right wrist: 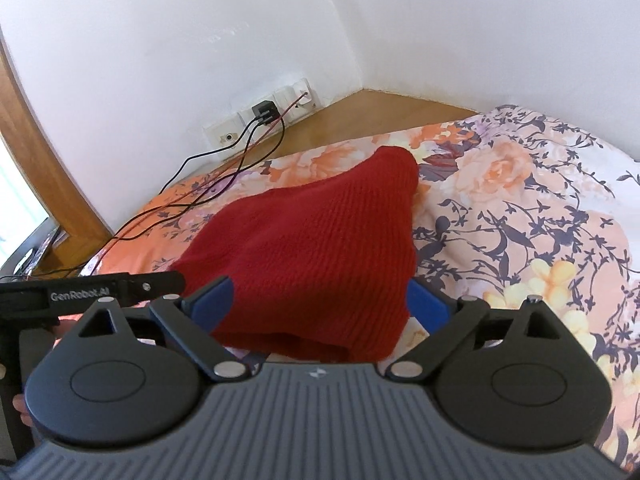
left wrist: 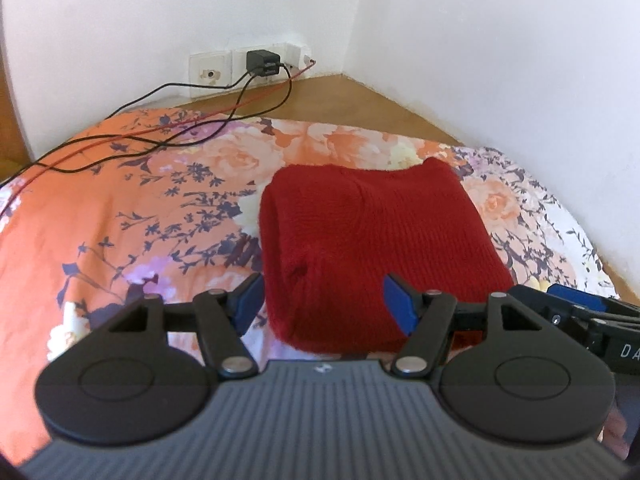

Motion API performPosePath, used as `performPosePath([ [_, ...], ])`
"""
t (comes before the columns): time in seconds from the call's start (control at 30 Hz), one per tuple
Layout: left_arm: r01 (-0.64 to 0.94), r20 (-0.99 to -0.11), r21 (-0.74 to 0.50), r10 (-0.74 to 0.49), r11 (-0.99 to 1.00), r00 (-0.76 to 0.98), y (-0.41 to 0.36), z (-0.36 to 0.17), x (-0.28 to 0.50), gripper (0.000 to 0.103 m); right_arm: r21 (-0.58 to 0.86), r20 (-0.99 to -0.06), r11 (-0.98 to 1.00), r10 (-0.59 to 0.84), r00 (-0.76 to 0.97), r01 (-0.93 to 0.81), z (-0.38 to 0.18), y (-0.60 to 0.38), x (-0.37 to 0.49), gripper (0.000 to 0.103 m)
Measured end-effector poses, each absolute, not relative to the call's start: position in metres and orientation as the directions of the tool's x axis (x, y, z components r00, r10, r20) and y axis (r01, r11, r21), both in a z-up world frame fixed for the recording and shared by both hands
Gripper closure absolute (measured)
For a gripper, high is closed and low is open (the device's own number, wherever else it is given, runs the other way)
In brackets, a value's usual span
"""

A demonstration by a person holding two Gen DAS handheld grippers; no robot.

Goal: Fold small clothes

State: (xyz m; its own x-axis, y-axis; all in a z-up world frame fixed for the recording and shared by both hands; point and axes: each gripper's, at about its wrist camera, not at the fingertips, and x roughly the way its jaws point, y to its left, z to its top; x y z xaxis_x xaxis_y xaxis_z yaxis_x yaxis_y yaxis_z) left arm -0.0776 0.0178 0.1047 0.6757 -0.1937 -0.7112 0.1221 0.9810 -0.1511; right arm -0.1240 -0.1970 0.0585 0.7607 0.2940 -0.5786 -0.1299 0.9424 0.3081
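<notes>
Two hand-held grippers with black linkages and blue finger pads hover over the near edge of a folded red knitted garment lying on a floral orange, white and purple bedspread. The left gripper has its jaws spread wide and holds nothing; its pads stand on either side of the garment's near left corner, and whether they touch the knit cannot be told. The right gripper is likewise wide open and empty, straddling the near hem, part of which its grey body hides. Each tool shows only partly at the edge of the other's view, and the holding hands are mostly cut off. The garment's far side stops short of the bedspread's edge, beyond which a strip of wooden floor meets the white wall corner. Black and red cables trail across the open bedspread to the left, running from a black charger in the wall sockets.
</notes>
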Motion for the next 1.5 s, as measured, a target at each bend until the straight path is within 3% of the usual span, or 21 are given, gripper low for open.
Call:
performPosePath([
  [0.53, 0.114, -0.756, -0.115, -0.162, 0.987, 0.634, 0.001, 0.091, -0.093, 0.036, 0.272, -0.619, 0.955, 0.270, 0.737, -0.121, 0.044, -0.180, -0.135, 0.004],
  [1.5, 0.096, -0.758, -0.076, -0.120, 0.993, 0.641, -0.002, 0.086, -0.091, 0.036, 0.286, -0.644, 0.953, 0.269, 0.716, -0.101, 0.037, -0.179, -0.129, 0.004],
])
